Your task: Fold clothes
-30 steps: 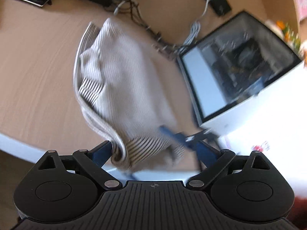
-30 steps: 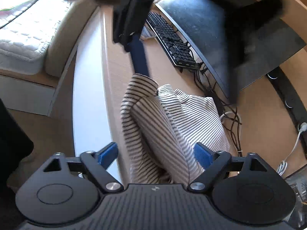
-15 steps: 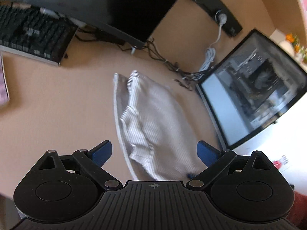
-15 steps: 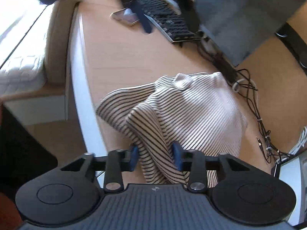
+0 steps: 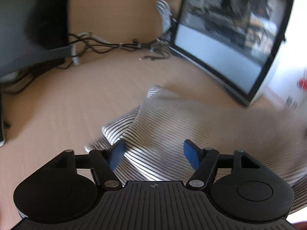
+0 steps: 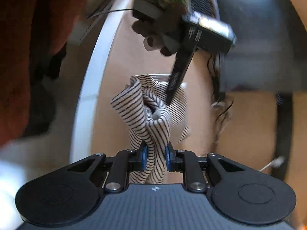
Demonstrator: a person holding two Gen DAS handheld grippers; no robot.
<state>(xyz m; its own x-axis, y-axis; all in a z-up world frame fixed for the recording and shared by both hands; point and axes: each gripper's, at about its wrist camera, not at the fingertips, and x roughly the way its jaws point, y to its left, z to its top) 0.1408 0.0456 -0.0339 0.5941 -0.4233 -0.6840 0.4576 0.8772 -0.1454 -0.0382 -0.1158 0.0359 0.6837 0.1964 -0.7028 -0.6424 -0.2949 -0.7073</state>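
Observation:
A beige garment with thin dark stripes (image 5: 165,126) lies bunched on the wooden desk (image 5: 67,105), blurred by motion. My left gripper (image 5: 153,153) is open, its blue pads either side of a fold of the garment, close over it. In the right wrist view my right gripper (image 6: 155,158) is shut on a bunched fold of the striped garment (image 6: 145,115), which hangs up off the desk in front of it. The left gripper (image 6: 173,84) shows there from outside, held in a hand, its fingers at the cloth's far end.
A dark monitor (image 5: 28,25) and tangled cables (image 5: 115,46) stand at the back of the desk. A glass-sided computer case (image 5: 230,38) stands at the right. The desk's white front edge (image 6: 92,80) runs down the left of the right wrist view.
My right gripper has lifted the garment fold it closed on. My left gripper has dropped low over the garment and its jaws have narrowed around a fold.

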